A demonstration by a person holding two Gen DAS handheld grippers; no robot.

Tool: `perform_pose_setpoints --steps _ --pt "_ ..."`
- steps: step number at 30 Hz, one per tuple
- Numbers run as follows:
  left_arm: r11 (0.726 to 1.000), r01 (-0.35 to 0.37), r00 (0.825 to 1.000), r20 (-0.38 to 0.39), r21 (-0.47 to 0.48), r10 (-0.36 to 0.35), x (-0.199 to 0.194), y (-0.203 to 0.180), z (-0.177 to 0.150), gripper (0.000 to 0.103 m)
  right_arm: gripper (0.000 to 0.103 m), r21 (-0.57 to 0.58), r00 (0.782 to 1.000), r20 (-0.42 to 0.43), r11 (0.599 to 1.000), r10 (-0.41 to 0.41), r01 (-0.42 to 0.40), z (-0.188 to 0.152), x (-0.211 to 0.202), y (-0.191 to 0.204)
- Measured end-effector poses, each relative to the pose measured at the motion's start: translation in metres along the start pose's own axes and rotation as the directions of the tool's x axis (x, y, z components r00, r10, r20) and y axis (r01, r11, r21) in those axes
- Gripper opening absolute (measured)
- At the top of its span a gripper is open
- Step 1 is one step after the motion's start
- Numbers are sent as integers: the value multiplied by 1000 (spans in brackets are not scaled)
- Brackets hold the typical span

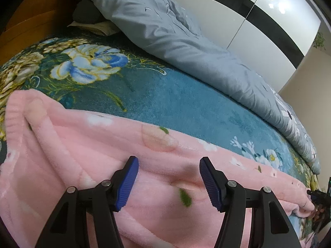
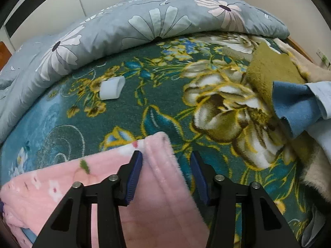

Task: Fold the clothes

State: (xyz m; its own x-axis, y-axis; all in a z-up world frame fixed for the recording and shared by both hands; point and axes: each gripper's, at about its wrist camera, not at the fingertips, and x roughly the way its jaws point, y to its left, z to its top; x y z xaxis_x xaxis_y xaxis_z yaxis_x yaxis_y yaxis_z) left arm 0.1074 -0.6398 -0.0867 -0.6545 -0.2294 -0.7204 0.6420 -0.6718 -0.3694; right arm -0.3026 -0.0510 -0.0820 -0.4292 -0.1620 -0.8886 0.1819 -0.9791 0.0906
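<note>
Nearest the left gripper (image 1: 168, 183), the pink fleece garment (image 1: 86, 150) lies spread flat on the teal floral blanket (image 1: 165, 99). It is soft and fuzzy, printed with small white flowers, green leaves and pale peach circles, with a ribbed hem at its left end and long soft ridges running along it. The left gripper's jaws stand wide apart above the garment, gripping nothing; whether the blue pads (image 1: 128, 186) touch the fleece cannot be told.

At the garment's other end, the right gripper (image 2: 166, 178) hangs over the corner of the pink fleece garment (image 2: 157, 177), where a stitched band edge runs up between the fingers. The jaws stand released with a clear gap; the left pad (image 2: 134, 177) sits at the fleece and the right pad is over the teal floral blanket (image 2: 132, 107) just beside the garment's edge. In the left view the right gripper shows small at the garment's far right corner.

Beyond the garment, on the blanket, lies a small white folded piece (image 2: 111, 87). To the garment's right sits a pile of olive, blue and beige cloths (image 2: 289, 91). Farthest from the garment, a grey flowered duvet (image 2: 128, 26) is bunched along the blanket's far edge.
</note>
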Motion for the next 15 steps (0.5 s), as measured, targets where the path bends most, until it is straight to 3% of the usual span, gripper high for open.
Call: perform_pose_setpoints --steps 2,6,10,15 --pt "1000 -1 1000 1 2 1 0 -1 0 65 9 -64 1000 -6 998 -19 19 1 -3 14" --pt "1000 -1 1000 8 4 1 -2 -1 0 65 6 -112 990 107 988 -94 106 18 -26 29" --pt "1000 0 1000 1 9 0 0 -2 0 65 6 -32 939 313 987 -143 161 47 -61 28" --pt "1000 -13 1000 -7 29 13 3 -5 -2 65 6 -38 924 319 971 -211 235 66 -36 42"
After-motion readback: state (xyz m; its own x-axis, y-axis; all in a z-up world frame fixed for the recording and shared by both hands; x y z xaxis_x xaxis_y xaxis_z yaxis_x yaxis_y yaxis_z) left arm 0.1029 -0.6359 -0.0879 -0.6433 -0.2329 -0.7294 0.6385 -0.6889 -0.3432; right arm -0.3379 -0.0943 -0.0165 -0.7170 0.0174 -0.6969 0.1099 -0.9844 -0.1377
